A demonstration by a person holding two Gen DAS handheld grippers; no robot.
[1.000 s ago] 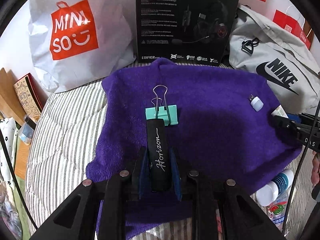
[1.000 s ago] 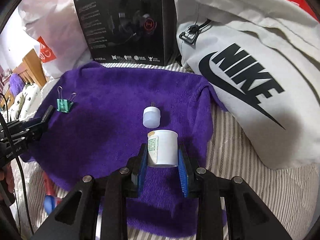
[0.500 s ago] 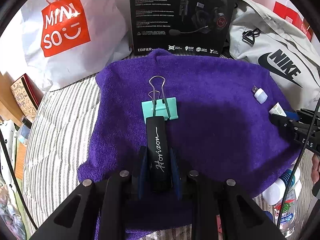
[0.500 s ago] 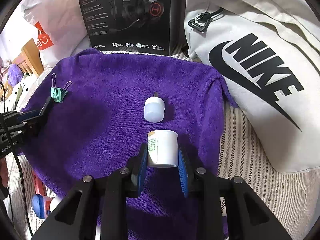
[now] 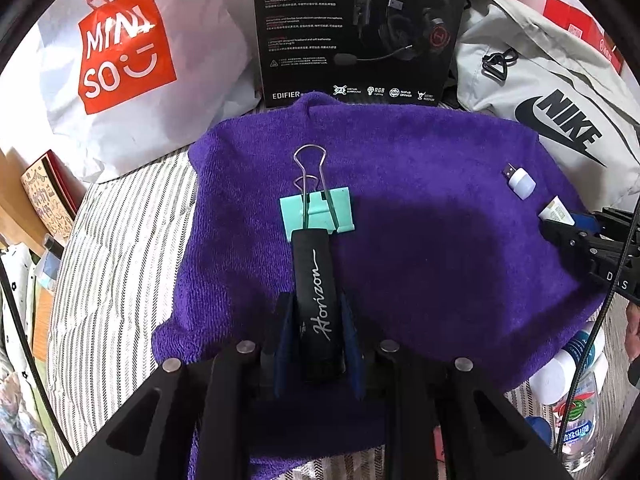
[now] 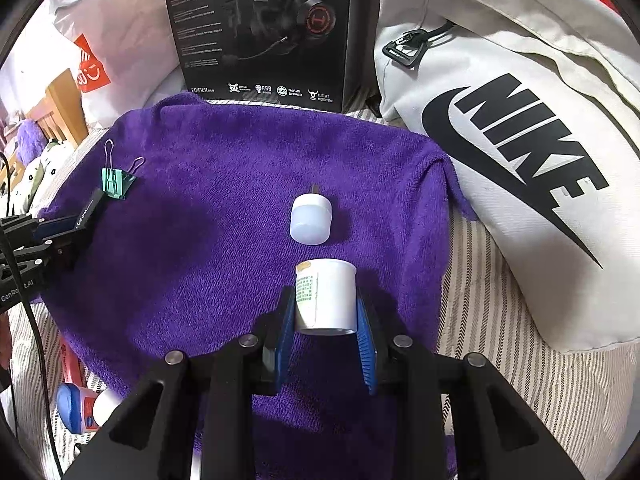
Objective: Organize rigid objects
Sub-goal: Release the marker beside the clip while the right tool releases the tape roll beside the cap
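Observation:
A purple towel point(image 5: 440, 260) lies spread on the striped bedding. My left gripper point(image 5: 316, 304) holds a slim black bar marked "Horizon" point(image 5: 316, 280) between its blue pads. Its jaws are opening, with the pads still against the bar. The bar's far end reaches a teal binder clip point(image 5: 318, 214) lying on the towel. My right gripper point(image 6: 324, 300) is shut on a small white container with a green label point(image 6: 334, 280), low over the towel. Just beyond it lies a white USB light point(image 6: 311, 220). The binder clip point(image 6: 116, 184) and the left gripper's bar tip point(image 6: 90, 210) show at the left.
A black headset box point(image 5: 360, 28) stands behind the towel, with a white Miniso bag point(image 5: 132, 64) to its left and a grey Nike bag point(image 6: 520, 140) to its right. Bottles point(image 5: 568, 368) lie off the towel's near edge. Striped bedding point(image 5: 120, 260) surrounds the towel.
Both views have shifted only slightly. Each gripper still has the same object between its pads, and the clip and USB light lie where they were.

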